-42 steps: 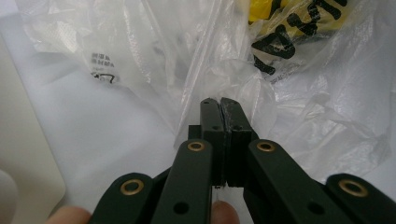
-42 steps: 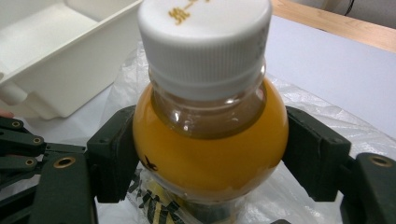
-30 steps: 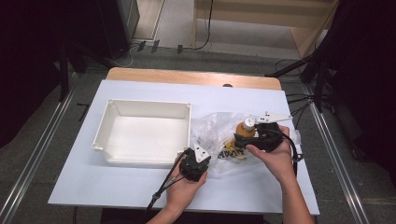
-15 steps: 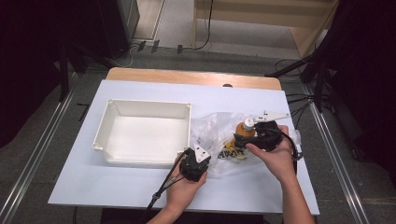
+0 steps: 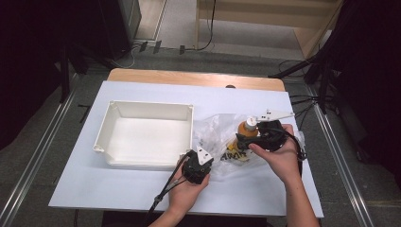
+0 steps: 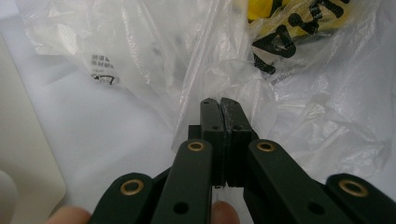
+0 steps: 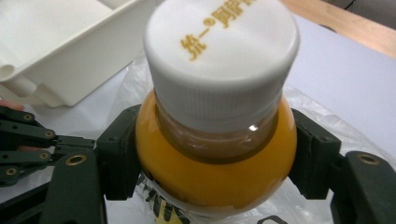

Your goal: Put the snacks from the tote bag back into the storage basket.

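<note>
One table (image 5: 142,189) carries everything, its top covered in white with a strip of wood showing at the far edge. On its left half sits one white tray (image 5: 106,137), shallow and rectangular, with nothing inside it. To the tray's right lies one clear plastic bag (image 5: 213,135), crumpled and spread flat in folds, with black print on it. One bottle (image 5: 246,132) of orange drink stands in the bag's folds, upright or nearly so, with a white cap bearing gold characters and a yellow label with black lettering lower down.

There are two hand-held grippers, one in each of the person's hands. The right hand-held gripper (image 7: 215,154) has its jaws set wide on either side of the bottle's shoulder, just under the cap, pressed against the orange body so that it grips the bottle. In the high view it sits at the bag's right part (image 5: 243,139).

The left hand-held gripper (image 6: 219,105) has its two jaws pressed together on a fold of the bag's film, which rises from between their tips. In the high view it lies near the tray's near right corner (image 5: 201,156), just beside the bag's near edge, well left of the bottle.
</note>
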The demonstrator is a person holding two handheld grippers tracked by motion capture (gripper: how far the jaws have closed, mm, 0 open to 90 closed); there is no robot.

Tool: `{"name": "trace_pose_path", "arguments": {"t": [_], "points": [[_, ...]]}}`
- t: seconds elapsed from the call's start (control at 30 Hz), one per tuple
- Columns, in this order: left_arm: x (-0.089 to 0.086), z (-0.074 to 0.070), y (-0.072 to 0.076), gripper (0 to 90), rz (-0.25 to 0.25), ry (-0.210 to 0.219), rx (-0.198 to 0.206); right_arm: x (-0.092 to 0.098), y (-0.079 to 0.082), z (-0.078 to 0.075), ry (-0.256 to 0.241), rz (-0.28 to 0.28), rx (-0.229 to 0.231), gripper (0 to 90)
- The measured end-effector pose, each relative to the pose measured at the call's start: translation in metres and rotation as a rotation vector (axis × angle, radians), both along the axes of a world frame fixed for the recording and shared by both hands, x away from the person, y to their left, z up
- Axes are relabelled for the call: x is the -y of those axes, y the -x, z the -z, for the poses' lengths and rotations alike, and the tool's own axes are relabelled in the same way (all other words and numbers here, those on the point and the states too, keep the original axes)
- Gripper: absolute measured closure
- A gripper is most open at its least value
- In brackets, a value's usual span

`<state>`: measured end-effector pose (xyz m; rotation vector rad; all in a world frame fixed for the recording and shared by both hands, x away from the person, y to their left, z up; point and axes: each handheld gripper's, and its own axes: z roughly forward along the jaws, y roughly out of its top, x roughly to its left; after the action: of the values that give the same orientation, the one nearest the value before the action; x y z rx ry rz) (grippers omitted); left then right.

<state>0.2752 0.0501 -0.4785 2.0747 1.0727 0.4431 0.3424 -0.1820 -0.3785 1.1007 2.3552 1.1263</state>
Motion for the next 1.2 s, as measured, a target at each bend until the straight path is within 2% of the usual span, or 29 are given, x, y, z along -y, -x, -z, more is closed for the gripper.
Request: {"name": "trace_pose_path", "arguments": {"t": [0.2, 0.33, 0.4, 0.43, 0.47, 0.5, 0.53, 0.57, 0.63, 0.7, 0.9, 1.2], "points": [[0.000, 0.000, 0.000, 89.2, 0.000, 0.006, -0.001, -0.004, 0.003, -0.010, 0.003, -0.002, 0.013, 30.8], [-0.002, -0.002, 0.001, 83.7, 0.008, 0.024, 0.012, -0.005, 0.004, -0.018, -0.005, -0.015, 0.022, 30.8], [-0.004, -0.004, 0.002, 79.3, 0.018, 0.046, 0.021, -0.006, 0.004, -0.021, -0.003, -0.016, 0.025, 30.8], [-0.005, -0.005, 0.003, 73.3, 0.028, 0.065, 0.023, -0.006, 0.005, -0.024, -0.003, -0.015, 0.028, 30.8], [-0.006, -0.006, 0.004, 73.3, 0.044, 0.089, 0.026, -0.006, 0.005, -0.024, -0.003, -0.015, 0.028, 30.8], [-0.007, -0.008, 0.006, 66.4, 0.051, 0.097, 0.028, -0.006, 0.006, -0.028, -0.008, -0.021, 0.033, 30.8], [-0.008, -0.009, 0.008, 66.4, 0.053, 0.097, 0.033, -0.006, 0.006, -0.028, -0.008, -0.021, 0.033, 30.8], [-0.011, -0.013, 0.012, 61.6, 0.076, 0.123, 0.045, -0.006, 0.006, -0.032, -0.013, -0.023, 0.038, 30.8], [-0.012, -0.016, 0.014, 59.7, 0.080, 0.130, 0.053, -0.006, 0.007, -0.033, -0.012, -0.025, 0.041, 30.8], [-0.016, -0.022, 0.017, 54.0, 0.098, 0.153, 0.063, -0.007, 0.007, -0.037, -0.009, -0.027, 0.047, 30.8], [-0.027, -0.036, 0.021, 51.4, 0.114, 0.183, 0.081, -0.009, 0.007, -0.041, -0.009, -0.028, 0.050, 30.8], [-0.040, -0.045, 0.029, 51.1, 0.123, 0.204, 0.112, -0.017, 0.006, -0.047, -0.016, -0.043, 0.060, 30.8]]}}
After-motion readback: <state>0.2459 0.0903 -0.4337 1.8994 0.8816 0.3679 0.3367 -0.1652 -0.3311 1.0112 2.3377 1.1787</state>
